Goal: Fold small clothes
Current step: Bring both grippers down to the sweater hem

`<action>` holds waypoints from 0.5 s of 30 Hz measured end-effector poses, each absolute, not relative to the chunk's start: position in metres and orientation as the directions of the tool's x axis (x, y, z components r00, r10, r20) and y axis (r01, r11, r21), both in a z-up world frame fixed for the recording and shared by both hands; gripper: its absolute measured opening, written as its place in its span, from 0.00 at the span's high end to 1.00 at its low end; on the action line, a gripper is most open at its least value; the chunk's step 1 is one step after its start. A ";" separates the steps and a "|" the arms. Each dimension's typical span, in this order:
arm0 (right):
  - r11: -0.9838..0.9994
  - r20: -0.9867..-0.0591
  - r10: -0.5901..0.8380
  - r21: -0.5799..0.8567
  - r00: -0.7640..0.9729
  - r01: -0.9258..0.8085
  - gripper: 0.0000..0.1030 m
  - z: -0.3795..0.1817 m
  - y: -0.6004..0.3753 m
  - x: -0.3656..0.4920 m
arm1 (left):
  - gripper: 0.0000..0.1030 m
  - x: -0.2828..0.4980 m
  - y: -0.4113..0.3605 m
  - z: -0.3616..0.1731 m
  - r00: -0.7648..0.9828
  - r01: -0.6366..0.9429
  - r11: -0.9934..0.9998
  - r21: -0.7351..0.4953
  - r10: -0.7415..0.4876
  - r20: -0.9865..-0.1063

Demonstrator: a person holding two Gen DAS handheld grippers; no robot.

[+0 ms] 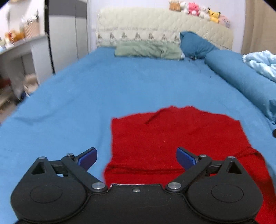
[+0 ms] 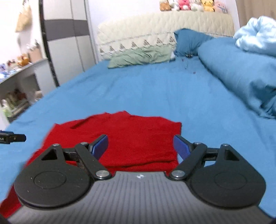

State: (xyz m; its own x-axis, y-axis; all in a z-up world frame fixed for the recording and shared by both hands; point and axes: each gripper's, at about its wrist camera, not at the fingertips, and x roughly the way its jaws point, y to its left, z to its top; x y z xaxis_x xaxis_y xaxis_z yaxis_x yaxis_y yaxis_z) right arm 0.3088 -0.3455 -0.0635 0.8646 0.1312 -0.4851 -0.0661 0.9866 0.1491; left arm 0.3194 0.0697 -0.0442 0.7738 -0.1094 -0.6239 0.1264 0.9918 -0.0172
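A small red knit garment [image 1: 172, 137] lies flat on the blue bed sheet [image 1: 103, 89], its sides folded in, making a rough rectangle. My left gripper [image 1: 136, 157] is open and empty, above the garment's near left edge. In the right wrist view the same red garment [image 2: 131, 137] lies just ahead. My right gripper [image 2: 140, 146] is open and empty, above the garment's near right part. The tip of the left gripper shows at the left edge of the right wrist view [image 2: 12, 137].
A green pillow [image 1: 148, 50] and a dark blue pillow [image 1: 195, 44] lie at the headboard [image 1: 155, 24], with plush toys [image 1: 198, 10] on top. A rolled blue duvet [image 2: 241, 72] and a pale blue blanket [image 2: 257, 34] lie along the right. A desk [image 1: 22, 48] and a wardrobe [image 1: 69, 34] stand to the left.
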 end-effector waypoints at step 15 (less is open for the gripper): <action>0.984 -0.634 0.138 0.175 0.761 -0.032 0.03 -0.046 -0.371 0.089 | 0.00 0.145 0.114 -0.049 0.688 0.106 0.987 -0.121 -0.161 -0.708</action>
State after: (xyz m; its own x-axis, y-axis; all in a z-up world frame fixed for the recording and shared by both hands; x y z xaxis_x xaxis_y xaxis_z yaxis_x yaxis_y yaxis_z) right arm 0.0888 -0.3712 -0.0460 0.7610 0.1376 -0.6340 -0.0318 0.9840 0.1754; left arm 0.1450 0.1144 -0.0492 0.6878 -0.1606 -0.7080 0.1062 0.9870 -0.1207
